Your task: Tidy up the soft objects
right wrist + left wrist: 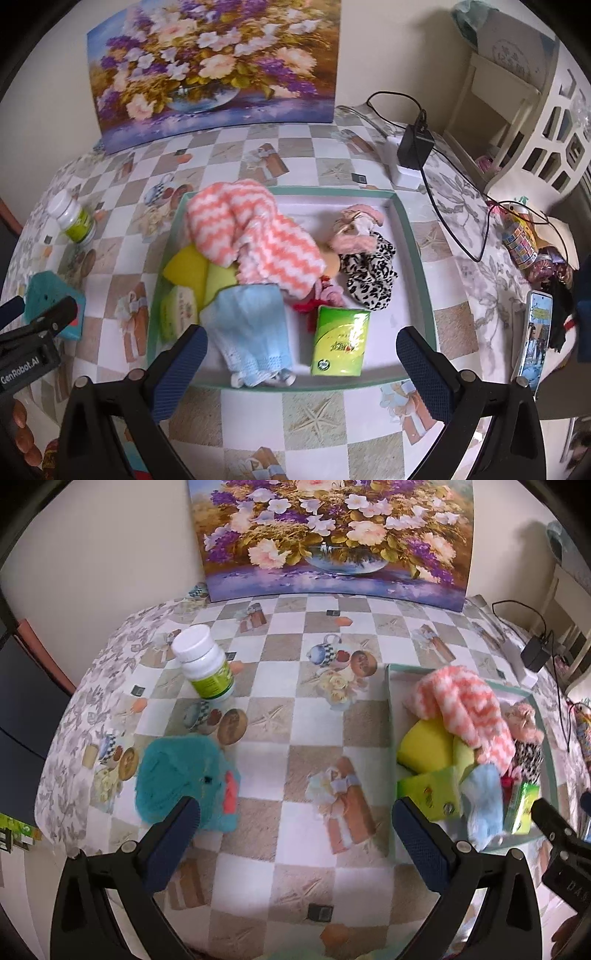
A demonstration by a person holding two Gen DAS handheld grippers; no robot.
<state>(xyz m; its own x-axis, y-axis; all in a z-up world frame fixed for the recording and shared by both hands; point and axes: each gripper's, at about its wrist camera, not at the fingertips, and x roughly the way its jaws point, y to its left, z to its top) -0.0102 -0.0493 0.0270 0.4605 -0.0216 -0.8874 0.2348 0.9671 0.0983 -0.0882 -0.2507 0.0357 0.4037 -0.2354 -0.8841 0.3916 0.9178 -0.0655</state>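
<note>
- Table (280, 738): covered by a checked cloth with printed cups and parcels; a flower painting (332, 535) stands against the wall at its far edge.
- Tray (413, 236): shallow, white with a green rim, on the right part of the table. It holds the gathered soft items.
- Coral-and-white striped cloth (251, 236): draped over the yellow sponges (184, 267) at the tray's left side.
- Light blue cloth (251, 325): lies at the tray's near edge, beside a green tissue pack (340, 339).
- Leopard-print scrunchie (369, 273): in the tray's right half, touching a pink scrunchie (354, 229) behind it.
- Teal plush toy (184, 779): on the table outside the tray, well to its left, just ahead of the left tool's left finger.
- White pill bottle (203, 661): upright, tilted by the lens, beyond the toy.
- Left gripper (295, 827): fingers spread wide, holding nothing, above bare cloth.
- Right gripper (301, 350): fingers spread wide, empty, over the tray's near edge.
</note>
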